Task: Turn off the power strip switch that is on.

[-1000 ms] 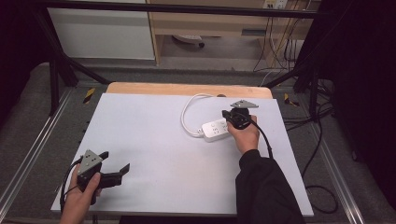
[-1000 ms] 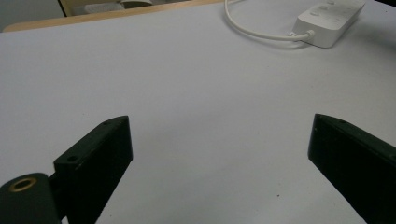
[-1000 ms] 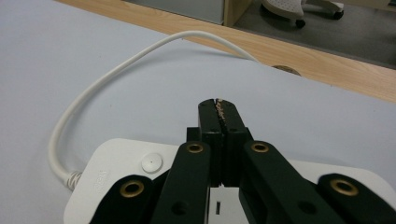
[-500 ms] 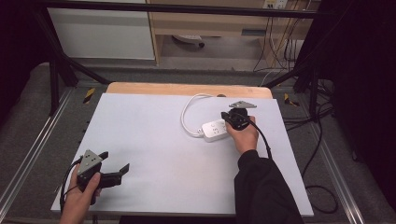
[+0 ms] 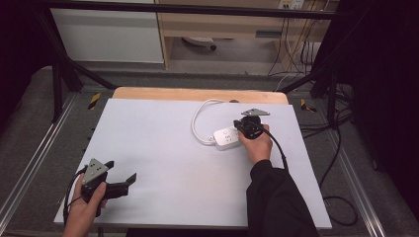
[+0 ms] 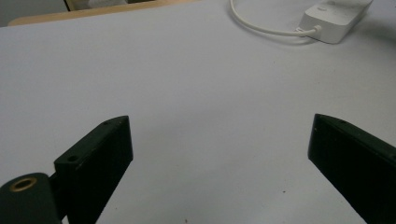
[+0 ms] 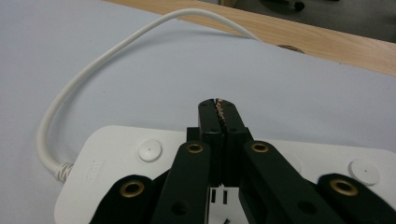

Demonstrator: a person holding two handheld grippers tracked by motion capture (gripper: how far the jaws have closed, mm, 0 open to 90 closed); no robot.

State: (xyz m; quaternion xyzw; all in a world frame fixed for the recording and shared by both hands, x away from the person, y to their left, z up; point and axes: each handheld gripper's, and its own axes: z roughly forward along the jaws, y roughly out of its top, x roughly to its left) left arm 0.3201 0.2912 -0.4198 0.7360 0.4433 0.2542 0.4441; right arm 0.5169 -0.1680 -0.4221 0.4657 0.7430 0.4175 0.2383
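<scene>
Power strip: white power strip [image 5: 227, 138] lies flat on the far right part of the white table top [image 5: 163, 148], under the right gripper's tip; round buttons and a socket show on its face in the right gripper view.
Cord: white cord [image 5: 197, 118] leaves its left end and loops toward the table's wooden far edge [image 5: 197, 94].
Right gripper: right gripper [image 7: 219, 112] has its jaws pressed together, nothing between them, over the strip's top face.
Left gripper: left gripper [image 5: 129, 178] sits near the front left corner, jaws wide apart and empty, well apart from the strip.
</scene>
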